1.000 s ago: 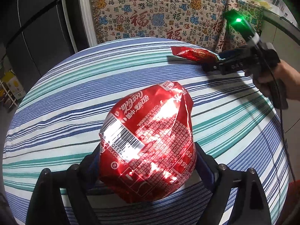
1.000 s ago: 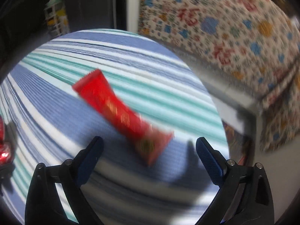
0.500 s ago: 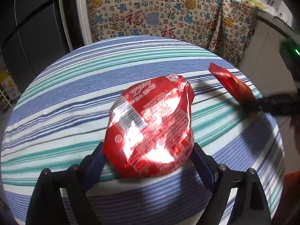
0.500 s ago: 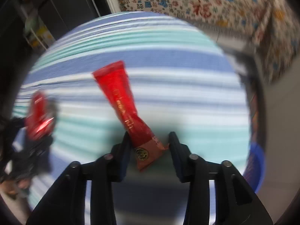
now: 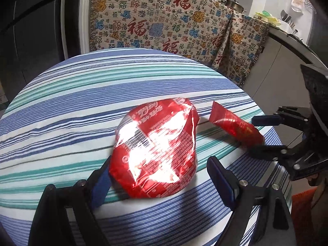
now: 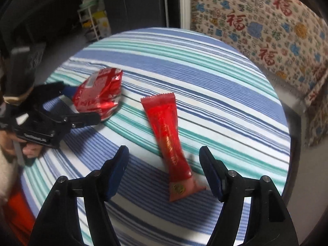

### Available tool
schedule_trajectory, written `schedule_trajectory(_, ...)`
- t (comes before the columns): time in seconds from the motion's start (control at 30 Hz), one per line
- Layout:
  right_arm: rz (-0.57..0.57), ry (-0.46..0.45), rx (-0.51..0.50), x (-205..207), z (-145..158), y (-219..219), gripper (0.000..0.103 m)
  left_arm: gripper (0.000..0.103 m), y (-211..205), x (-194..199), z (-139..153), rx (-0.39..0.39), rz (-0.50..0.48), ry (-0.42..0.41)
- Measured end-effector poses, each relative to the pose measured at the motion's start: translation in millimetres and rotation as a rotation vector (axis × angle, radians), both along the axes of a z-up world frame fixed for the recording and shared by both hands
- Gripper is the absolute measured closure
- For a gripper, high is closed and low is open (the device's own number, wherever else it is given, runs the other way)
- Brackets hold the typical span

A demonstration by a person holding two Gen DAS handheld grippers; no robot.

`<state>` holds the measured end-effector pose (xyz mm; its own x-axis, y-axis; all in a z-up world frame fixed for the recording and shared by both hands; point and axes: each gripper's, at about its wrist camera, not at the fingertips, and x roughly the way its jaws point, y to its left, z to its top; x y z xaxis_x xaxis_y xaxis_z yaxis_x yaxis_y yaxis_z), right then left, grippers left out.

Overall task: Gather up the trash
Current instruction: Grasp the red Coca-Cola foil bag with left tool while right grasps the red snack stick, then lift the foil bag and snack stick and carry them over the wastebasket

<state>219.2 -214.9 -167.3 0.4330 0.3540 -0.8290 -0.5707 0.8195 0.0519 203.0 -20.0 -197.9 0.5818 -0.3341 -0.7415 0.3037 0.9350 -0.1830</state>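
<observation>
Foil bag: crumpled red bag (image 5: 155, 153) lies on the striped table (image 5: 82, 94), between the left gripper's (image 5: 157, 182) fingers.
Left gripper: jaws stand wide. The left pad touches the bag's edge, the right pad stands clear of it, so nothing is clamped.
Stick pack: long red stick pack (image 6: 172, 143) lies just beside the bag, toward the table's right edge.
Right gripper: the right gripper (image 6: 164, 170) has just been opening its jaws. The pack's lower end sits between them, off centre toward the right finger, and no pad presses it.
Handling: both look very light, thin and slick. The bag is puffy and will likely crush and crackle; the pack is limp and will likely droop from one end.
Where to grip: the bag across its middle fold; the pack near its flat sealed end, squarely between the pads.
</observation>
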Motion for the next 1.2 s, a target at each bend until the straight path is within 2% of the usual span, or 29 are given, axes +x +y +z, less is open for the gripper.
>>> schedule_trajectory(0.07, 0.000, 0.016, 0.000, 3.2, -4.2, 4.2, 0.044, 0.014, -1.0, 3.2, 0.6, -0.002, -0.016, -0.001)
schedule_trajectory(0.1, -0.002, 0.030, -0.003, 3.5, -6.8, 6.6, 0.070, 0.016, -1.3, 3.5, 0.8, 0.002, -0.018, -0.002)
schedule_trajectory(0.13, -0.009, 0.039, -0.015, 9.7, -8.7, 3.1, 0.091, 0.027, -0.9, 2.9, 1.3, 0.005, -0.013, -0.007)
schedule_trajectory(0.23, -0.061, 0.039, 0.001, 8.0, -0.7, -7.0, 0.094, 0.030, 3.6, 3.5, 5.4, -0.019, -0.007, -0.006)
schedule_trajectory(0.33, -0.088, 0.030, 0.057, 4.0, 11.5, -13.1, 0.095, 0.038, 5.5, 2.3, 12.5, -0.033, 0.015, -0.016)
schedule_trajectory(0.4, -0.117, 0.038, 0.087, 1.7, 14.0, -20.5, 0.095, 0.069, 7.0, 0.3, 16.1, -0.054, 0.015, -0.024)
schedule_trajectory(0.43, -0.124, 0.043, 0.097, 1.5, 14.1, -22.0, 0.095, 0.075, 8.8, 0.2, 18.3, -0.083, 0.012, -0.020)
schedule_trajectory(0.63, -0.163, 0.079, 0.135, -0.3, 8.1, -39.5, 0.095, 0.073, 6.7, -0.2, 20.1, -0.070, 0.017, -0.025)
schedule_trajectory(0.73, -0.166, 0.077, 0.139, 1.1, 8.9, -43.0, 0.095, 0.077, 3.0, -5.2, 23.5, -0.067, 0.020, -0.050)
schedule_trajectory(0.77, -0.169, 0.074, 0.142, 1.2, 10.0, -44.8, 0.095, 0.085, 3.3, -7.7, 25.7, -0.073, 0.022, -0.061)
schedule_trajectory(0.8, -0.173, 0.071, 0.146, 0.4, 11.2, -46.5, 0.095, 0.087, 3.6, -9.2, 28.9, -0.091, 0.018, -0.067)
schedule_trajectory(0.93, -0.195, 0.060, 0.194, -0.1, 21.0, -55.1, 0.095, 0.088, 6.1, -12.3, 32.8, -0.105, 0.042, -0.077)
schedule_trajectory(1.03, -0.203, 0.053, 0.191, -0.7, 23.3, -57.1, 0.095, 0.088, 6.8, -13.5, 32.5, -0.136, 0.062, -0.061)
schedule_trajectory(1.2, -0.213, 0.049, 0.218, -7.5, 28.1, -61.7, 0.095, 0.088, -7.5, -23.7, 44.4, -0.091, 0.074, -0.095)
